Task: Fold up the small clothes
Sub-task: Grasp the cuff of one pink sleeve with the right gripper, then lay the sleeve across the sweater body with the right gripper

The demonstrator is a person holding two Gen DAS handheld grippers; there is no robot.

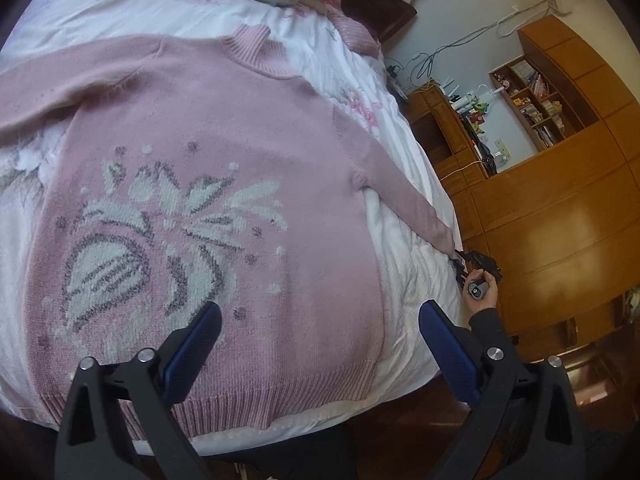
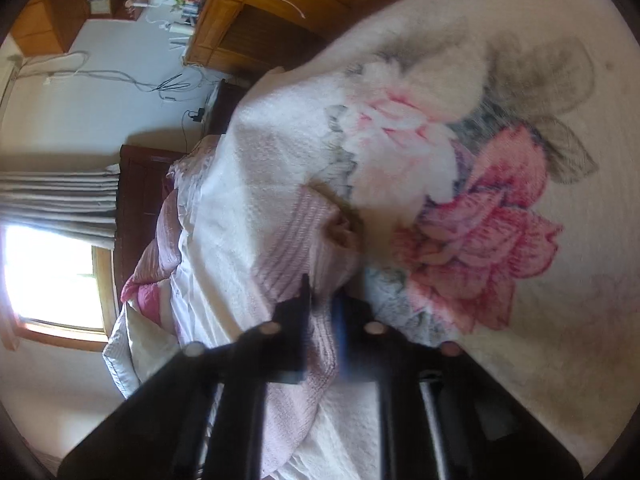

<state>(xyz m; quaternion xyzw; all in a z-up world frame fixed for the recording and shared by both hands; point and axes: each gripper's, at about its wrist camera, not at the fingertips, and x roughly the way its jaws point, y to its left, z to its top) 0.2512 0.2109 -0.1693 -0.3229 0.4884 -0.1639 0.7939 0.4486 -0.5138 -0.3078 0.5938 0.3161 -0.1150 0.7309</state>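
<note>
A pink sweater (image 1: 208, 208) lies flat on the bed (image 1: 412, 280) for folding; the right claw (image 2: 320, 312) pinches its sleeve cuff (image 2: 296, 232), the left claw (image 1: 320, 344) gapes empty

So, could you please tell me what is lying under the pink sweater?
The pink sweater lies flat on a white floral bedspread, which shows all round it. Whatever sits directly beneath the sweater's body is covered and cannot be seen.

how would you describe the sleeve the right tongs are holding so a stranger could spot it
On the white floral bed lies a pink sweater. Follow its sleeve toward the bed's edge near the wooden cabinets. Unlike the other sleeve, its ribbed cuff is pinched in the right tongs.
</note>
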